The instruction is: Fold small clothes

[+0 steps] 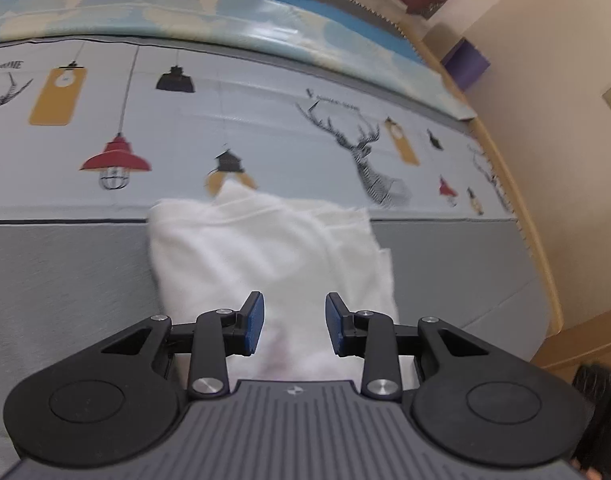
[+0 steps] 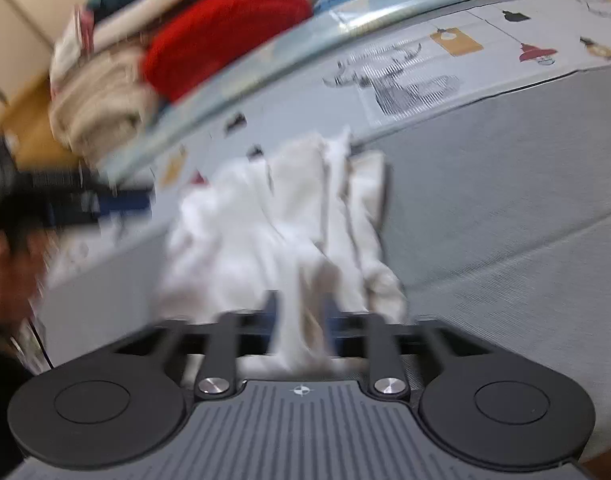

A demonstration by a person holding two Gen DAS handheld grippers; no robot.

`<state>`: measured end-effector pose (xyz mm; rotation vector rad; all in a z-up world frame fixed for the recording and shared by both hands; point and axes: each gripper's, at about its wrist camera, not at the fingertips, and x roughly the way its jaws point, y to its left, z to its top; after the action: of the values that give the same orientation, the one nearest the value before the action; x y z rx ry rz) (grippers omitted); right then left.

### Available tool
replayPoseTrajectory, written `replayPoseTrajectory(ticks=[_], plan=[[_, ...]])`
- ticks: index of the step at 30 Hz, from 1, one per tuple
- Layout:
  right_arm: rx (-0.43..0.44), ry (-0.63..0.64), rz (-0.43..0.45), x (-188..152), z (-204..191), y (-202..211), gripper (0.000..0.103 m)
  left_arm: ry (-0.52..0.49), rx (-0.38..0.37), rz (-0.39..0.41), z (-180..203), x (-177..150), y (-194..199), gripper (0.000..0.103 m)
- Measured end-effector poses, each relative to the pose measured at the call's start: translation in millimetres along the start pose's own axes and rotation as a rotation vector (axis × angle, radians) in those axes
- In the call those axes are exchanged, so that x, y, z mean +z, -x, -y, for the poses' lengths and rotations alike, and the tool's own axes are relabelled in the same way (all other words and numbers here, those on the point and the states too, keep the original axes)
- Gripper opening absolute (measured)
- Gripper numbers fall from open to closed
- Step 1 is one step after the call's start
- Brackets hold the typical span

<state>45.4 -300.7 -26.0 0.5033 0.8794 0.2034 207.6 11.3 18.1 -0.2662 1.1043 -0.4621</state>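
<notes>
White garment (image 1: 265, 256): lies folded on the grey band of the bed cover (image 1: 65, 272), its far edge reaching over the dark seam line onto the printed band with lamps and deer heads. Left and far edges look fairly straight from the left wrist view; right side shows a second layer stepping out past the top one. In the right wrist view the cloth is blurred, bunched in long creases, and a strip of it runs toward the camera.

Left gripper (image 1: 294, 330): jaws parted to a middling gap, blue pads clear, nothing pinched; white cloth lies below and beyond them.

Right gripper (image 2: 299, 320): heavy blur. The strip of cloth passes between the fingers; cannot tell whether the pads press on it or stand free.

Room: open grey cover on both sides of the garment, wider on its right in the right wrist view. Beyond the printed band, a raised pale blue mat edge (image 1: 225, 20). A stack of folded clothes (image 2: 105, 92) with a red piece (image 2: 225, 28) sits past it, well apart from the garment. Wooden bed edge (image 1: 517, 200) curves along the right side, wall beyond.
</notes>
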Motion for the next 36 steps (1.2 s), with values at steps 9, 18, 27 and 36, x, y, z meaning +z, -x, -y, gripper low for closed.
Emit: replayPoseTrajectory(ticks=[9, 18, 27, 36], plan=[[0.029, -0.238, -0.107, 13.3, 20.4, -68.7, 0.048, -0.126, 0.017, -0.046, -2.4, -25.7, 10.6, 0.036], [0.010, 0.003, 0.124, 30.3, -41.5, -33.3, 0.011, -0.203, 0.034, -0.062, -6.7, -32.4, 11.4, 0.036], [-0.209, -0.128, 0.010, 31.3, 27.4, -34.8, 0.029, -0.347, 0.020, -0.128, 27.9, -44.1, -14.0, 0.036], [-0.199, 0.085, -0.083, 24.6, 13.6, -31.0, 0.029, -0.458, 0.089, -0.300, 28.7, -57.1, -65.8, 0.031]])
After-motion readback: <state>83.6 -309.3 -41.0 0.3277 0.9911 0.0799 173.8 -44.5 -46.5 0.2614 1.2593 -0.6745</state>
